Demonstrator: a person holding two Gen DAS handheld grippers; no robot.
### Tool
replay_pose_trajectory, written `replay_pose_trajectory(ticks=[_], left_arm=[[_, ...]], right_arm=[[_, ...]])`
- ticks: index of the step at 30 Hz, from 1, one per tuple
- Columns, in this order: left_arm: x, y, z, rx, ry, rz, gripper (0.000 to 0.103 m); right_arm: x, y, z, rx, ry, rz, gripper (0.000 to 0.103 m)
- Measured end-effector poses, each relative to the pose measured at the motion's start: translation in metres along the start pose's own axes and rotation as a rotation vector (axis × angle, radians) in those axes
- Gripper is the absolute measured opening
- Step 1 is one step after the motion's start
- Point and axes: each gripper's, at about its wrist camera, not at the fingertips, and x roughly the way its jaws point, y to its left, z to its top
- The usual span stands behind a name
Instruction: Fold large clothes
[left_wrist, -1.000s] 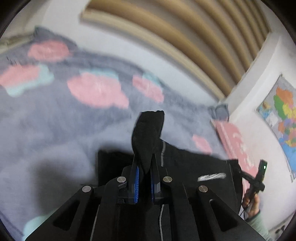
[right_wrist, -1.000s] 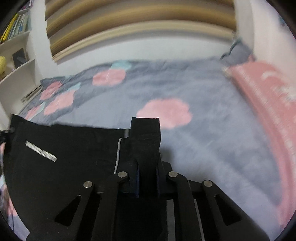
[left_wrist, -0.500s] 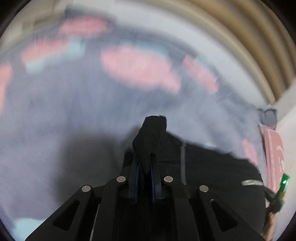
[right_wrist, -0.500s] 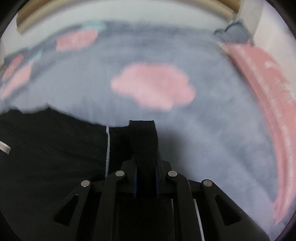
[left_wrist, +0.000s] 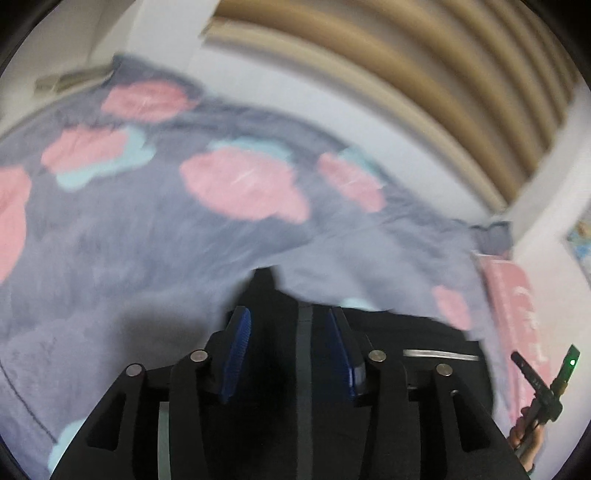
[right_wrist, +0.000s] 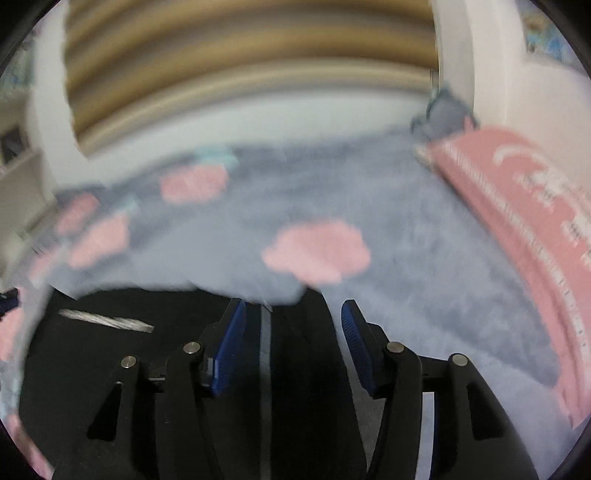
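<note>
A black garment (left_wrist: 417, 332) with a white stripe and a white label (left_wrist: 439, 355) lies flat on the bed, its far edge just beyond both grippers. My left gripper (left_wrist: 288, 314) hovers over the garment's left far corner. Its jaws are opening, the blue pads (left_wrist: 238, 332) stand apart, and the cloth lies loose between them. In the right wrist view the same garment (right_wrist: 129, 369) spreads to the left. My right gripper (right_wrist: 292, 306) is over its right far corner, jaws also opening, pads clear of the cloth.
The bed is covered by a grey-blue blanket (left_wrist: 147, 258) with pink clouds. A pink pillow (right_wrist: 517, 206) lies along the right side. A slatted wooden headboard (right_wrist: 240, 55) and white wall stand behind. A hand with a green-lit tool (left_wrist: 546, 384) shows at the left view's lower right.
Both grippers were shut on pinched-up folds of the black cloth; now their jaws have parted and the folds have dropped flat. Both views swung down toward the bed and came back up.
</note>
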Motion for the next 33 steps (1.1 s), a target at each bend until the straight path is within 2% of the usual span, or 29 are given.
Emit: replay_pose_trajectory(ticks=[3, 5, 7, 10, 13, 15, 18, 22, 24, 26, 28, 29, 31, 33], left_arm=[[-0.03, -0.048, -0.009, 0.076, 0.0, -0.111, 0.046], [-0.04, -0.078, -0.023, 0.135, 0.016, -0.142, 0.047], [-0.037, -0.108, -0.044, 0.201, 0.065, -0.161, 0.047], [-0.012, -0.131, -0.074, 0.228, 0.156, -0.155, 0.047], [0.03, -0.134, -0.113, 0.221, 0.285, -0.123, 0.047], [0.052, -0.129, -0.132, 0.215, 0.322, -0.084, 0.047], [0.077, -0.113, -0.141, 0.118, 0.333, -0.099, 0.046], [0.078, -0.12, -0.144, 0.154, 0.296, -0.076, 0.047], [0.067, -0.126, -0.14, 0.173, 0.266, -0.092, 0.047], [0.054, -0.13, -0.131, 0.169, 0.233, -0.116, 0.047], [0.046, -0.133, -0.119, 0.142, 0.18, -0.116, 0.047], [0.048, -0.133, -0.112, 0.119, 0.162, -0.114, 0.047], [0.065, -0.13, -0.105, 0.073, 0.196, -0.095, 0.047], [0.095, -0.123, -0.106, 0.024, 0.275, -0.07, 0.047]], right_arm=[[-0.039, 0.022, 0.01, -0.005, -0.017, 0.095, 0.057], [-0.049, 0.041, 0.011, -0.018, 0.027, 0.148, 0.057], [-0.048, 0.066, 0.005, -0.047, 0.104, 0.183, 0.057], [-0.031, 0.099, -0.021, -0.089, 0.221, 0.212, 0.057], [0.005, 0.122, -0.061, -0.142, 0.348, 0.188, 0.057], [0.03, 0.13, -0.086, -0.178, 0.412, 0.157, 0.058], [0.049, 0.136, -0.104, -0.194, 0.411, 0.113, 0.06], [0.05, 0.138, -0.103, -0.203, 0.411, 0.092, 0.06], [0.04, 0.136, -0.09, -0.198, 0.401, 0.119, 0.061], [0.03, 0.137, -0.072, -0.204, 0.341, 0.149, 0.061], [0.032, 0.141, -0.05, -0.211, 0.278, 0.124, 0.061], [0.038, 0.143, -0.043, -0.202, 0.276, 0.124, 0.061], [0.062, 0.147, -0.032, -0.16, 0.303, 0.16, 0.06], [0.096, 0.149, -0.035, -0.146, 0.371, 0.145, 0.06]])
